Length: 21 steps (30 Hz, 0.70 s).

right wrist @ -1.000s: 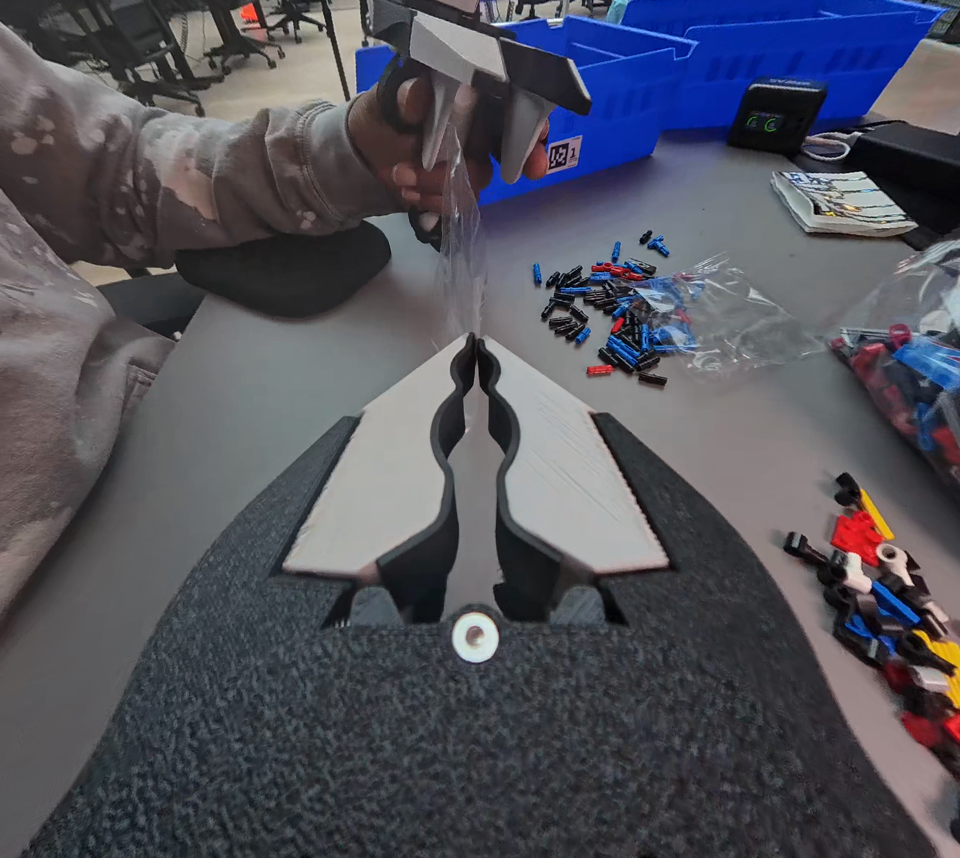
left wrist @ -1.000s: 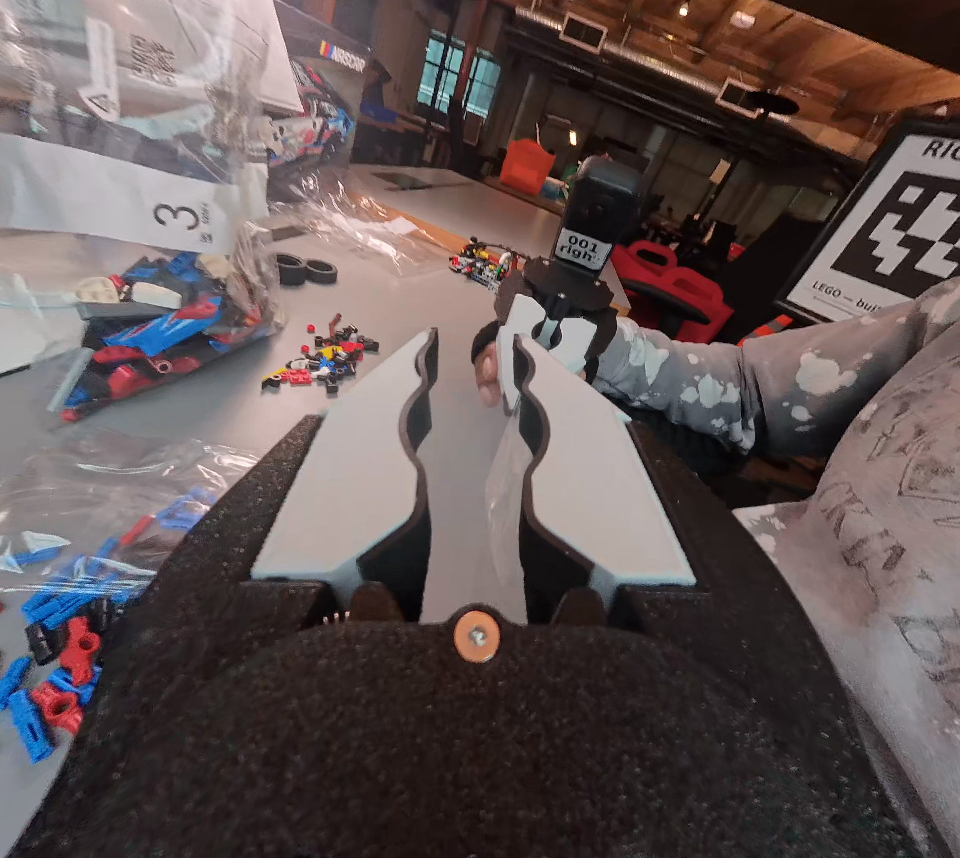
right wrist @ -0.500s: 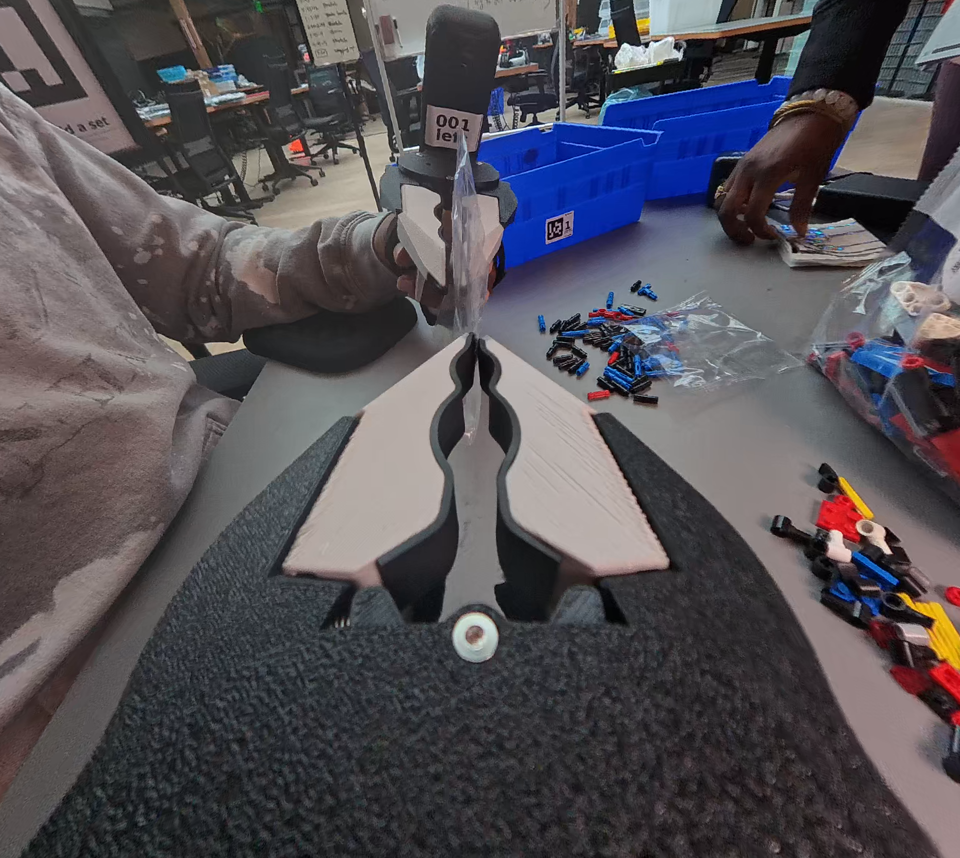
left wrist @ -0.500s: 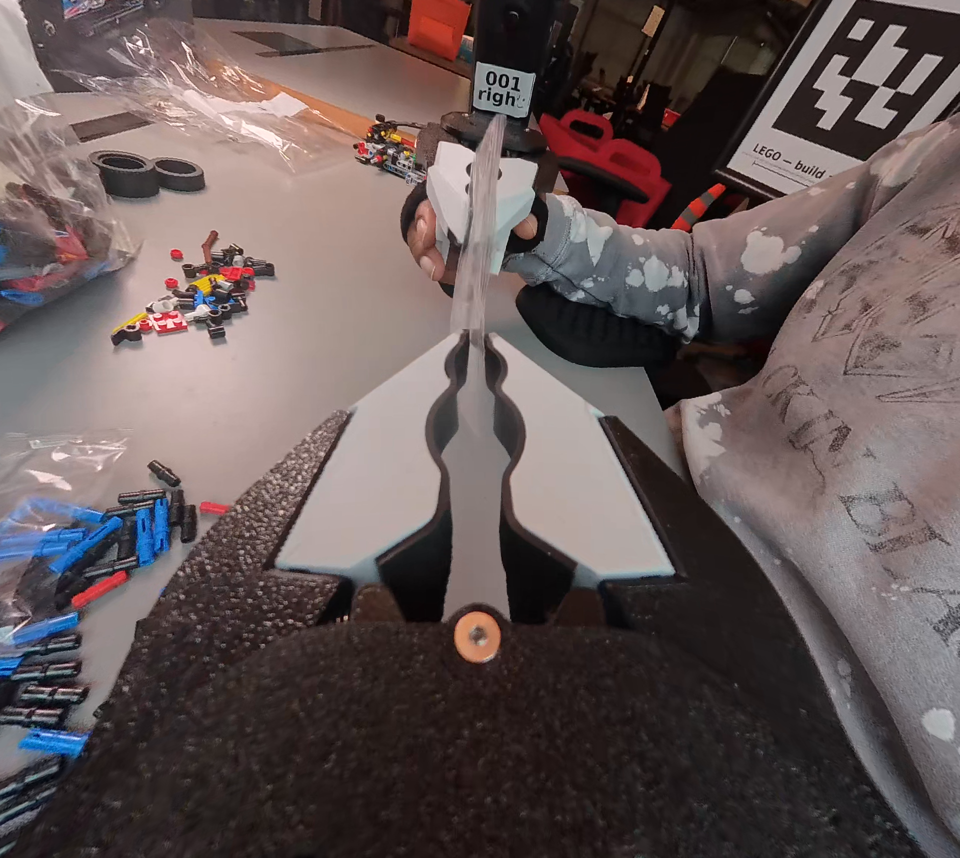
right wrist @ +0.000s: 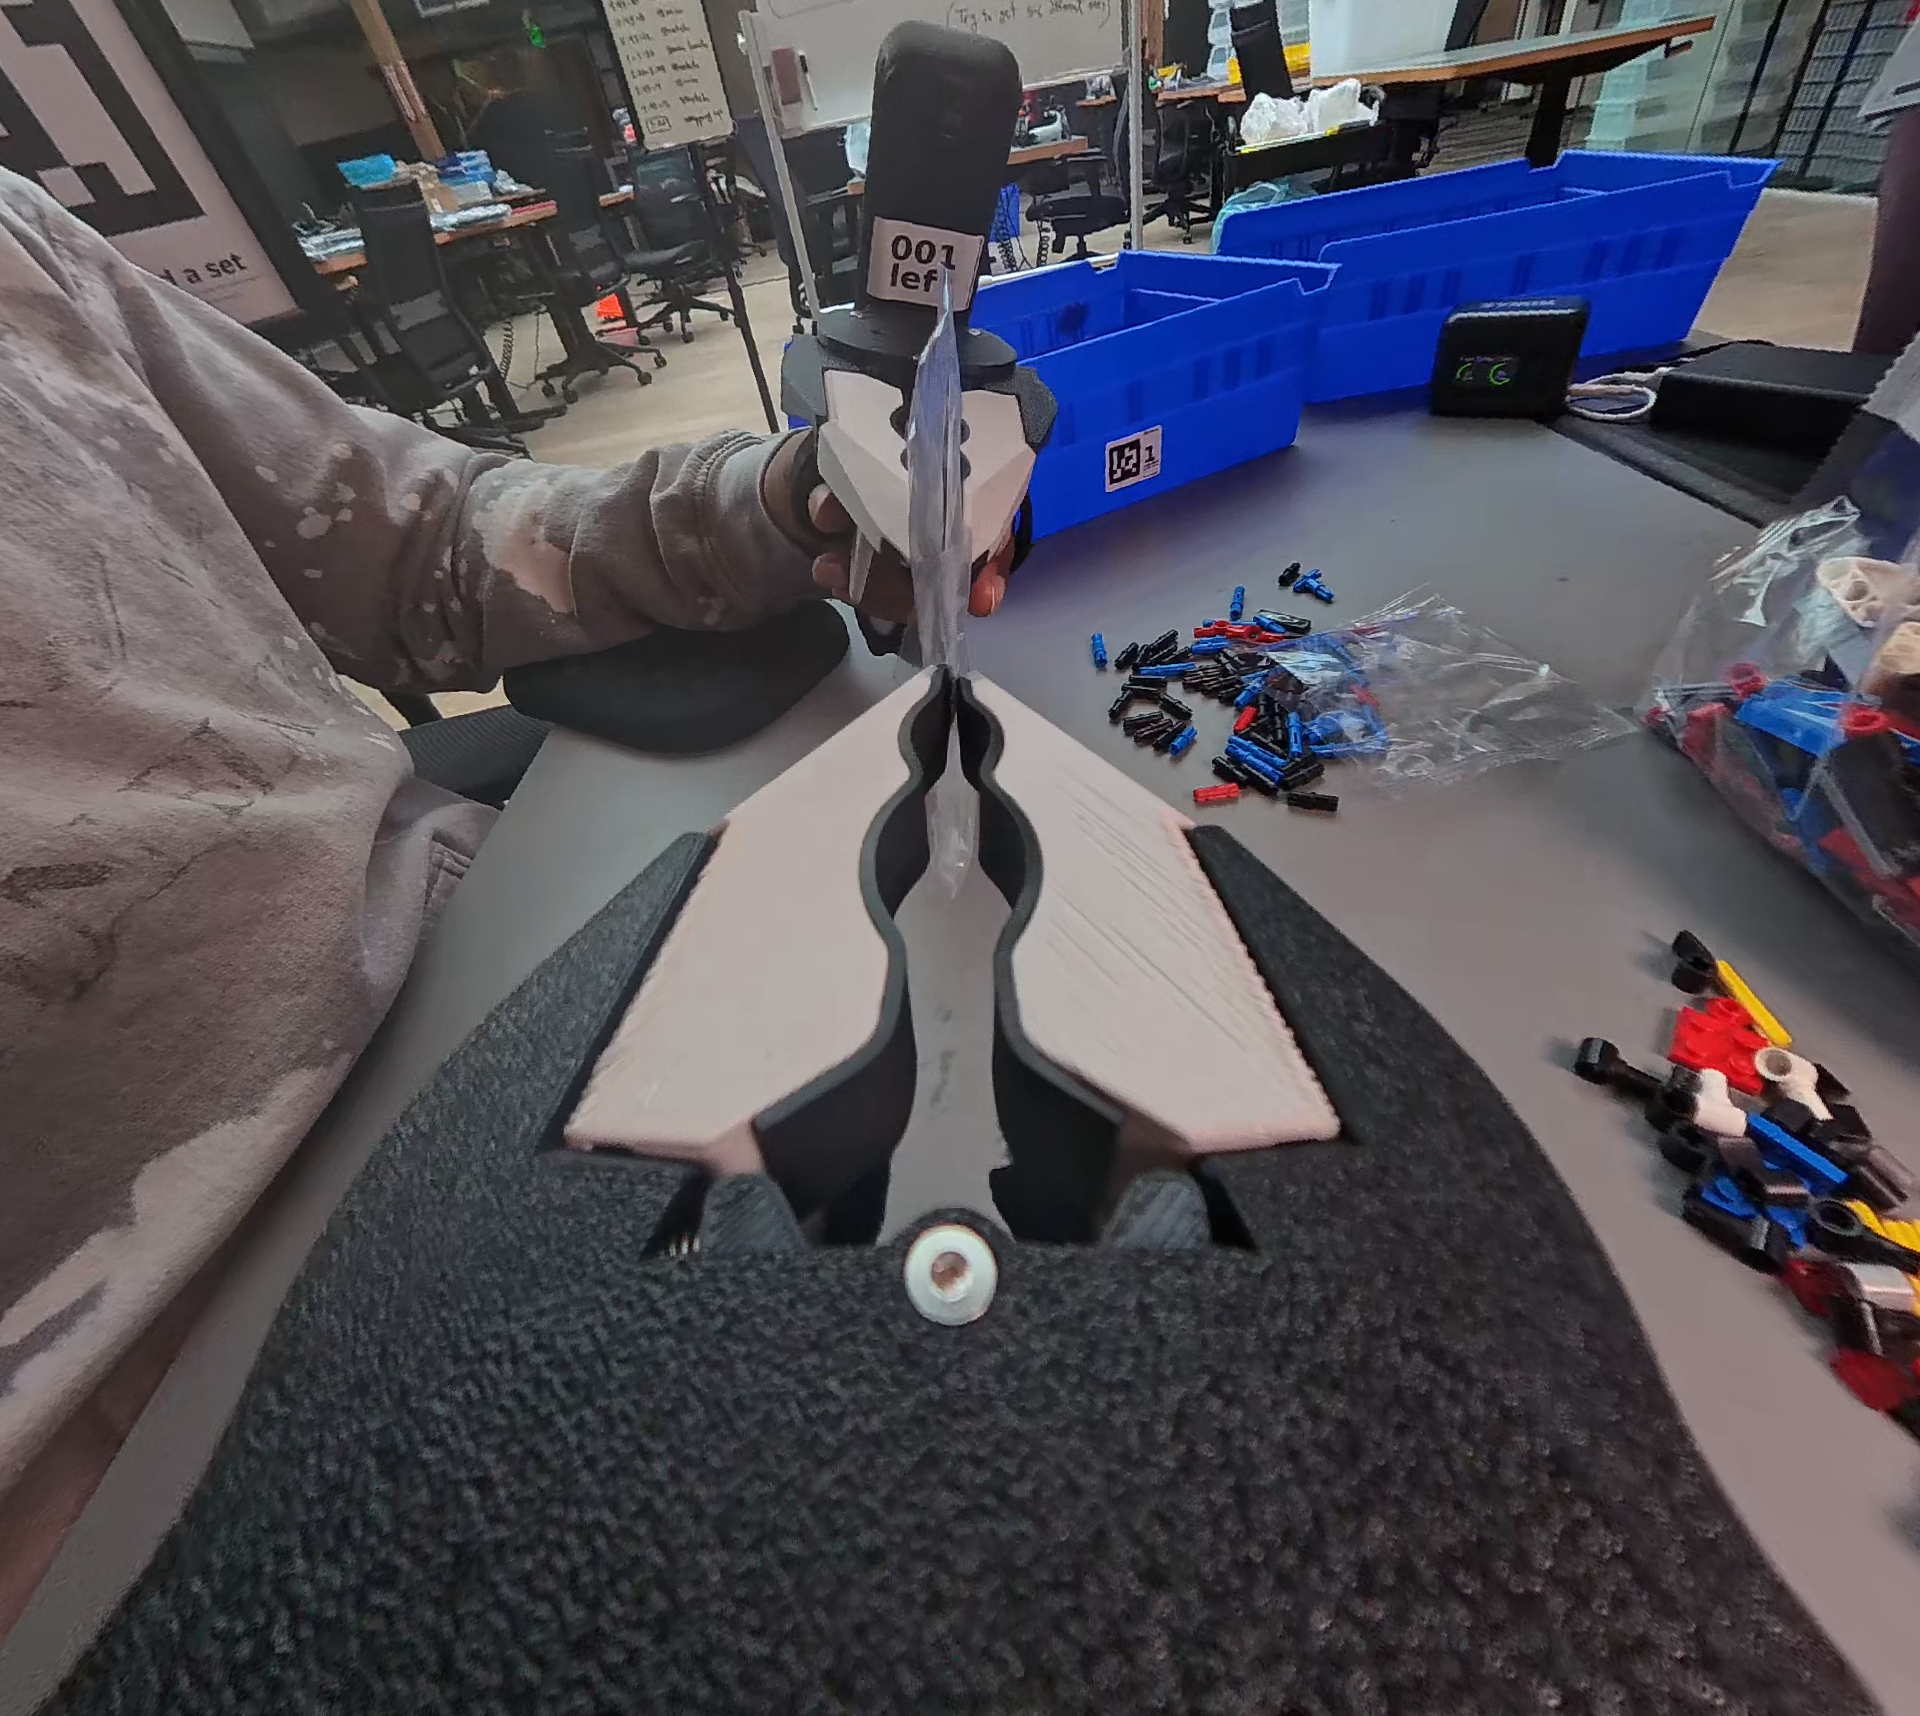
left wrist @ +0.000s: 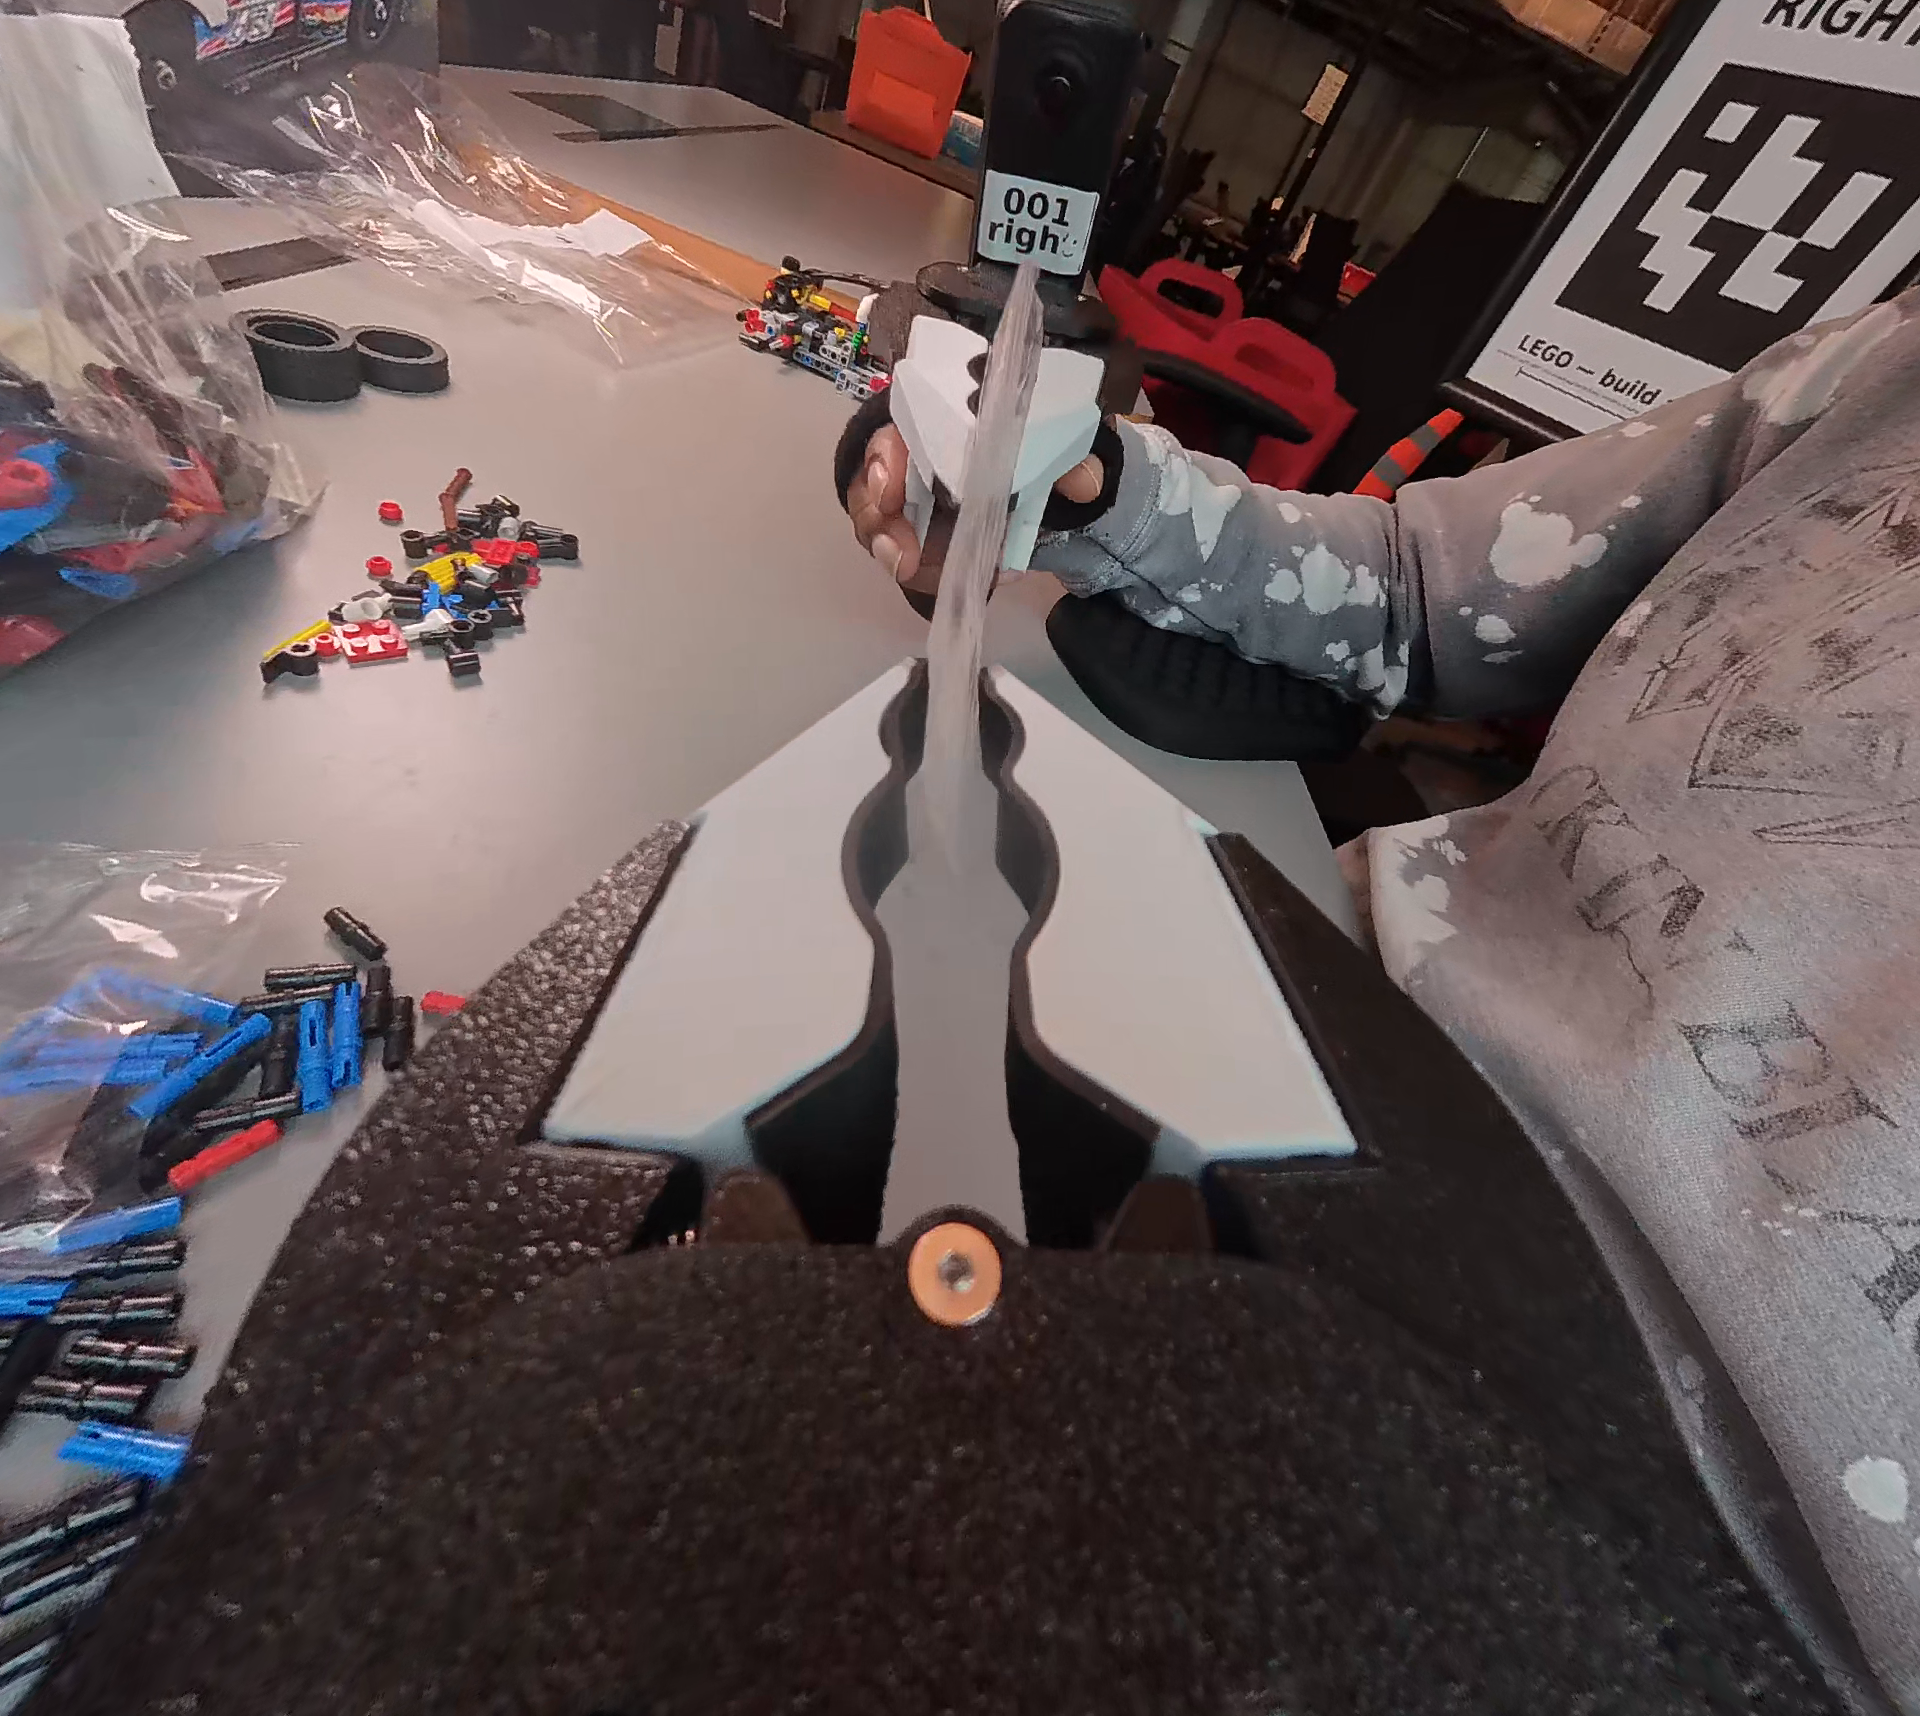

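A thin clear plastic bag [left wrist: 977, 523] hangs stretched between my two grippers above the grey table [left wrist: 644, 731]. My left gripper [left wrist: 951, 684] is shut on its near end. The right gripper [left wrist: 997, 461], held by a hand in a speckled grey sleeve, faces it and pinches the far end. In the right wrist view my right gripper [right wrist: 951, 679] is shut on the same bag [right wrist: 935, 523], and the left gripper [right wrist: 935, 471] grips its other end. The bag looks empty.
Mixed small bricks [left wrist: 436, 586] [right wrist: 1766, 1136], blue and black pins [left wrist: 260, 1053] spilling from a clear bag [right wrist: 1455, 690], a full parts bag [left wrist: 104, 471] [right wrist: 1808, 731], two tyres [left wrist: 343, 357], a small built model [left wrist: 821, 326], blue bins [right wrist: 1195, 357] and a black device [right wrist: 1507, 357] lie around. There is about 6 cm between the tips of the two grippers.
My left gripper was open a second ago and has shut on the plastic bag. Both grippers tilted up level, facing each other. Another person's hand at the far table edge is gone.
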Each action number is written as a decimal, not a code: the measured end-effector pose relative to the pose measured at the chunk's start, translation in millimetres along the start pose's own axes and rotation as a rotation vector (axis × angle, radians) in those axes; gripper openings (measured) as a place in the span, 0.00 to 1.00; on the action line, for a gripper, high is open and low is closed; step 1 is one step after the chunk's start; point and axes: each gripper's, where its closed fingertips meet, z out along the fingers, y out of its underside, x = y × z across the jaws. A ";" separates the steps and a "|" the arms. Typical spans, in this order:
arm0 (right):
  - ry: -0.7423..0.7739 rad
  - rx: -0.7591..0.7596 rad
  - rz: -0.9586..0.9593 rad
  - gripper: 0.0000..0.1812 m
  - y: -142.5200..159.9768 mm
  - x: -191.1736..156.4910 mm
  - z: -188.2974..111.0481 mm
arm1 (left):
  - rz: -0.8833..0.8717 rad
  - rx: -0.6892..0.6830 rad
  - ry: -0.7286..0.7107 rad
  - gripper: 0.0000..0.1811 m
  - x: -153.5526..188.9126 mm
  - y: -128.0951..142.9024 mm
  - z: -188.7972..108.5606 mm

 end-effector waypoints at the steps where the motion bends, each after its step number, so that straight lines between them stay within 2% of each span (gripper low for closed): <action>1: -0.003 -0.009 -0.001 0.00 1.6 -0.8 1.2 | 0.007 -0.009 -0.002 0.02 0.4 1.5 0.8; 21: -0.007 -0.032 0.007 0.01 11.5 -10.5 27.9 | 0.057 -0.143 -0.035 0.00 5.6 27.5 26.5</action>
